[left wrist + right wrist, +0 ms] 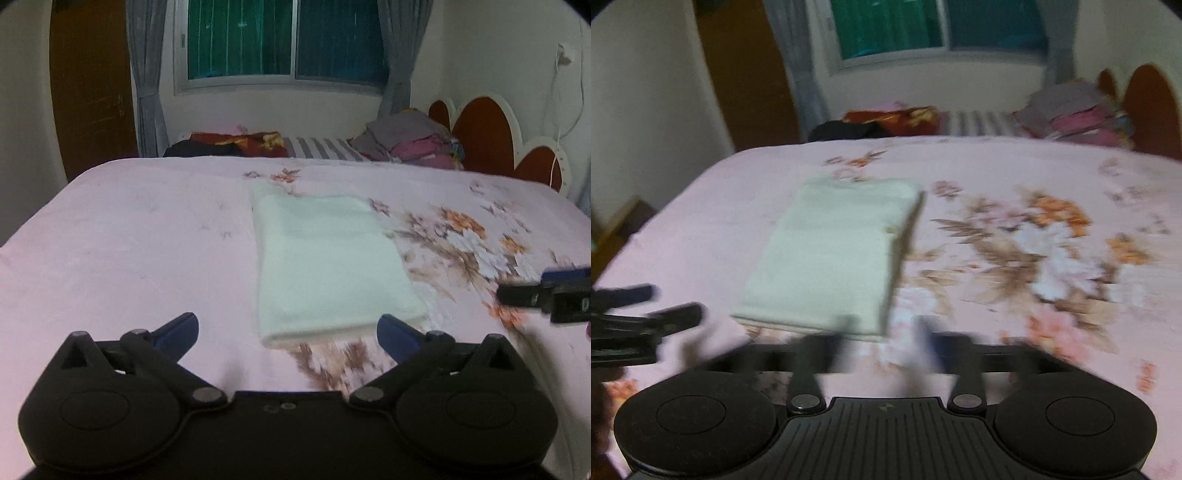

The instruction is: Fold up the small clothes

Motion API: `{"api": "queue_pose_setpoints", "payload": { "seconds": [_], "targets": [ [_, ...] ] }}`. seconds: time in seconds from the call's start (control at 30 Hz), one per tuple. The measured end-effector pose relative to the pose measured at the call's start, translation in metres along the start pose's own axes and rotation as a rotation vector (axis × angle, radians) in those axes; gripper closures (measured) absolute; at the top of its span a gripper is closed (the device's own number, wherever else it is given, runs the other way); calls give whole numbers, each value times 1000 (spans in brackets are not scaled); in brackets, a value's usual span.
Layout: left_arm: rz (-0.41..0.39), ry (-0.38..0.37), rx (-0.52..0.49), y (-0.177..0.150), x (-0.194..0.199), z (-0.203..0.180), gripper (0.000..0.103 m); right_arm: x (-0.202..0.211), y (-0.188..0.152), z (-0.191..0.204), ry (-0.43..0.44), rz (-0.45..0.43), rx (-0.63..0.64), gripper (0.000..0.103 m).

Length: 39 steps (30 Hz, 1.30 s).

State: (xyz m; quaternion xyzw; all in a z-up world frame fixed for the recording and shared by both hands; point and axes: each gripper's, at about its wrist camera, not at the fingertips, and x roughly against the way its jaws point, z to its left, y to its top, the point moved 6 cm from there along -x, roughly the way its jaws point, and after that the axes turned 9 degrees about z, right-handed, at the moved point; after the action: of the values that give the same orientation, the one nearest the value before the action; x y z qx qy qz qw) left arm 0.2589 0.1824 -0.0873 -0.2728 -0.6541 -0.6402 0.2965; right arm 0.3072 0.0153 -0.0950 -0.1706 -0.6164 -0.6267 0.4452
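A pale mint cloth [325, 266] lies folded into a long flat rectangle on the pink floral bedsheet [129, 240]. My left gripper [288, 332] hovers just short of the cloth's near edge, its blue-tipped fingers [181, 328] spread wide and gripping nothing. The right gripper [524, 288] pokes in at the right edge of this view. In the right wrist view the cloth [831, 258] sits ahead and slightly left. My right gripper [882, 343] is blurred, fingers apart and empty, by the cloth's near right corner. The left gripper [665, 302] shows at the left edge.
A pile of grey and pink clothes [413, 140] sits at the far right of the bed, next to a red-and-white headboard [480, 136]. Dark and red fabric [236, 144] lies along the far edge. Beyond are a curtained window [288, 40] and a brown door [92, 85].
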Motion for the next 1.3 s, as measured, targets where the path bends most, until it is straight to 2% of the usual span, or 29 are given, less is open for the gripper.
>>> {"api": "queue_pose_setpoints", "payload": {
  "seconds": [0.07,0.27,0.43,0.57,0.9,1.3],
  "targets": [
    [-8,9,16,-7,17,-2,0,16,-9,-1,-40,-59,12,0],
    [-36,-29,20,-34,75,-18,0,64,-46,5,-31,-80,7,0],
    [-76,-58,81,-51,118,-27,0,108,-73,19,-66,-114,9,0],
    [-112,-53,64,-61,143,-35,0,143,-87,28,-65,-148,18,0],
    [-161,-68,79,-68,175,-37,0,184,-99,51,-62,-213,57,0],
    [-187,-74,61,-67,184,-43,0,203,-96,49,-80,-255,68,0]
  ]
}}
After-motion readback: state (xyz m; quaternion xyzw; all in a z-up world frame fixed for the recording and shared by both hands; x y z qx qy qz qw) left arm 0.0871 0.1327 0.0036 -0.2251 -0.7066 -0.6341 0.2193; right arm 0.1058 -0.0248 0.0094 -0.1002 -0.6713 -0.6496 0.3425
